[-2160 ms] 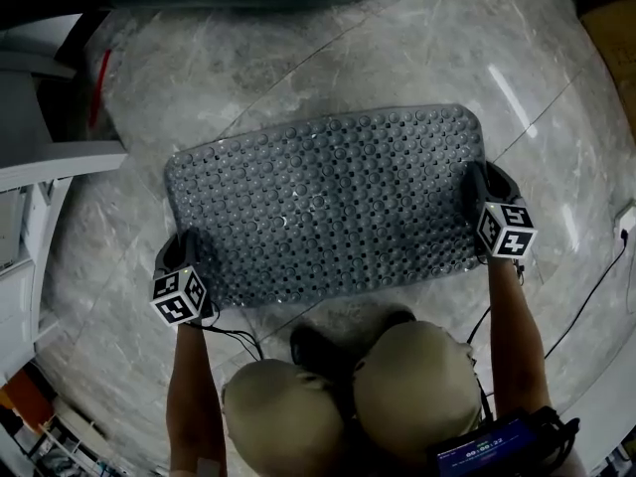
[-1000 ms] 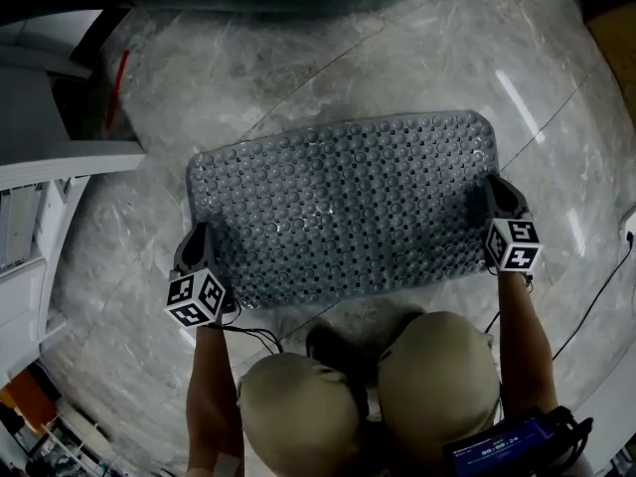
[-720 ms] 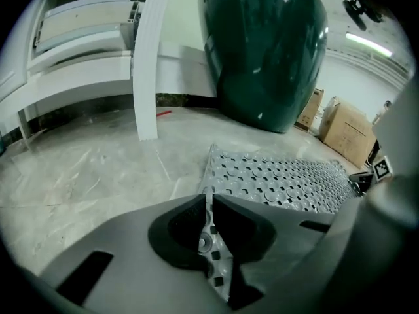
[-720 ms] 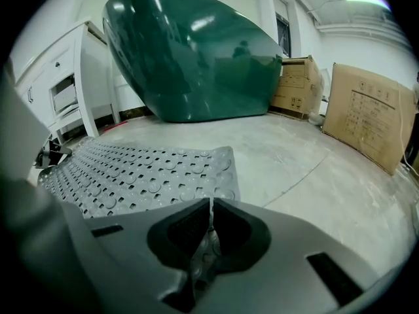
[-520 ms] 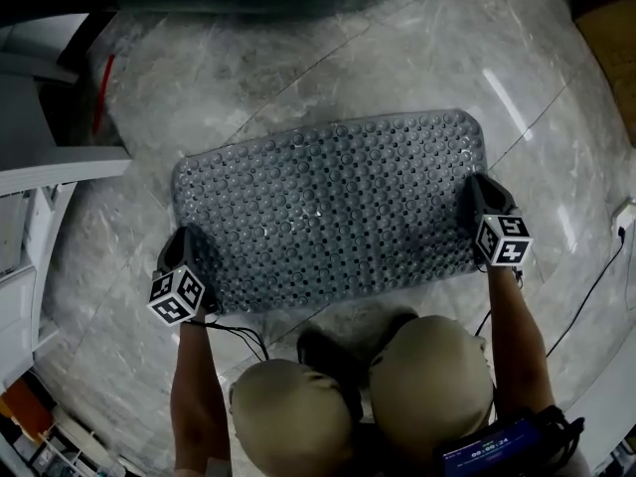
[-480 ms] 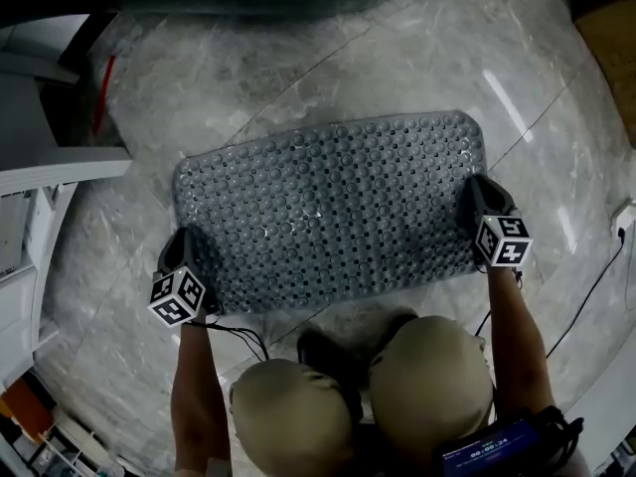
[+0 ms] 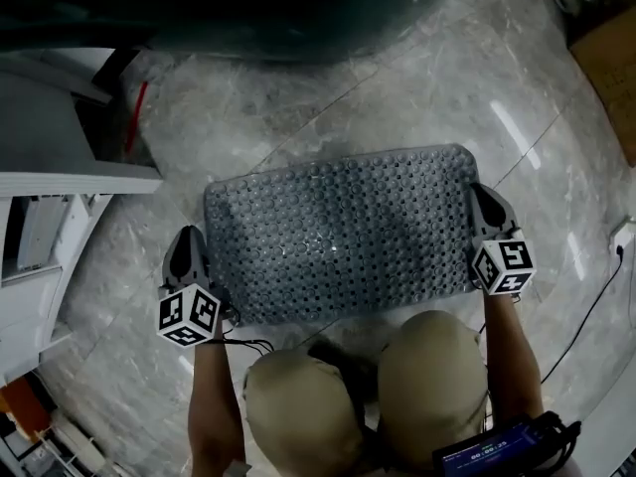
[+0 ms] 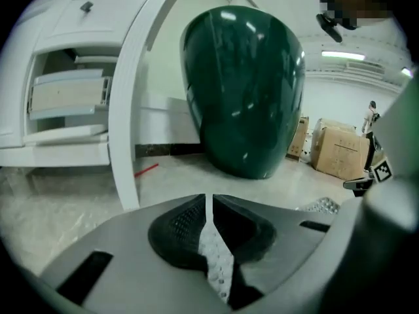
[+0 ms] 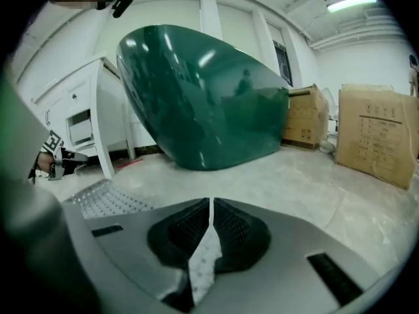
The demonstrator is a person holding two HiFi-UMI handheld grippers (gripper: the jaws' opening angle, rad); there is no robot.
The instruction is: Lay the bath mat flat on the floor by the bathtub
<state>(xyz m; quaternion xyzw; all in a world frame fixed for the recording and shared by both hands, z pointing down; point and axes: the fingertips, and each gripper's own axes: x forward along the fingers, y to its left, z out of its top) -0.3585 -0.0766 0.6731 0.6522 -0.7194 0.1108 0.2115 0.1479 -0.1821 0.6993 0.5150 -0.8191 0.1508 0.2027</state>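
Grey marble floor (image 7: 417, 78) fills the room beneath us. Nearest, our bent knees (image 7: 368, 391) show at the bottom of the head view. Just past them, the left gripper (image 7: 191, 251) is clamped on the left edge of the studded grey bath mat (image 7: 343, 232), and the right gripper (image 7: 484, 210) is clamped on its right edge. The mat is spread wide between them over the floor; we cannot tell whether it touches. Beyond it stands the dark green bathtub (image 7: 248, 8), with a white cabinet (image 7: 60, 157) at left and cardboard boxes (image 9: 380, 129) at right.
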